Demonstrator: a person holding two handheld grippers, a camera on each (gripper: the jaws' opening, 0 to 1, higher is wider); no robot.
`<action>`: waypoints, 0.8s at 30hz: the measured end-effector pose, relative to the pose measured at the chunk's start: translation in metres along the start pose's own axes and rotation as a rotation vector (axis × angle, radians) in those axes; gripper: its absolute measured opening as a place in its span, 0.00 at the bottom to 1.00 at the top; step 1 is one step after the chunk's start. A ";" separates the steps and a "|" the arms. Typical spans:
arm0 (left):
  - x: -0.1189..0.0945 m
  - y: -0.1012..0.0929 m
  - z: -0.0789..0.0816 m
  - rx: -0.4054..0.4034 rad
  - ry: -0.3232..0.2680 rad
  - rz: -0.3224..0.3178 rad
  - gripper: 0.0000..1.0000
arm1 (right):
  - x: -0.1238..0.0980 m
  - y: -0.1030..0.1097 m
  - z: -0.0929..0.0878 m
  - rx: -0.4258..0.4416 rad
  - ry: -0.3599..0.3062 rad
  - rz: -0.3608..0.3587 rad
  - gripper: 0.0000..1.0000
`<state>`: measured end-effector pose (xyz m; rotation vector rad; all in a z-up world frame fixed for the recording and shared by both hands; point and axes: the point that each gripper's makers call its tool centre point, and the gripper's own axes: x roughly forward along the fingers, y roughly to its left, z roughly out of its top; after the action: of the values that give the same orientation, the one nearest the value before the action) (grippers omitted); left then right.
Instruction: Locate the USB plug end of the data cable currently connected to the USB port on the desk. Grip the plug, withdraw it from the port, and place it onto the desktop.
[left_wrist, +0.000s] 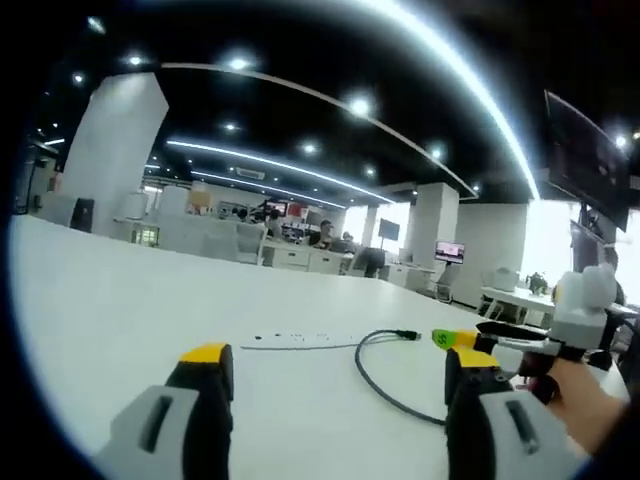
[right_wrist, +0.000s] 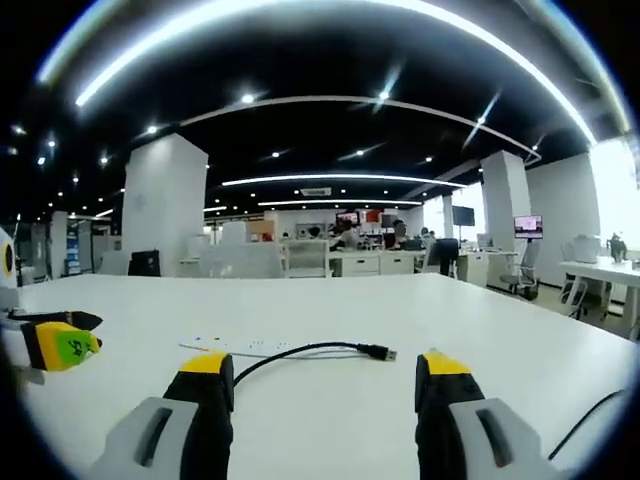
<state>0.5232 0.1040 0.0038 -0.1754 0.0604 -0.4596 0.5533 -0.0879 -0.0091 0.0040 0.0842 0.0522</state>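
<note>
Both grippers hover low over the desk (right_wrist: 480, 330), jaws apart and holding nothing: left gripper (left_wrist: 340, 375), right gripper (right_wrist: 322, 378). The plug (right_wrist: 377, 352) lies free just beyond.

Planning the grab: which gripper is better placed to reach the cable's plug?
Right, probably: the plug lies just ahead between the right gripper's open jaws, but off to one side of the left gripper.
</note>
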 end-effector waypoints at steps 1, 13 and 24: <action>-0.002 0.000 0.000 0.011 0.002 0.008 0.87 | -0.002 0.000 0.002 -0.003 -0.005 -0.002 0.74; -0.010 0.003 0.003 0.008 -0.002 0.022 0.87 | -0.007 0.008 0.007 -0.006 -0.021 0.006 0.74; -0.015 0.005 -0.004 0.003 0.010 0.027 0.87 | -0.009 0.012 0.012 -0.011 -0.032 0.016 0.75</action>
<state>0.5118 0.1140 -0.0003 -0.1694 0.0720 -0.4341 0.5444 -0.0760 0.0041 -0.0058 0.0519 0.0682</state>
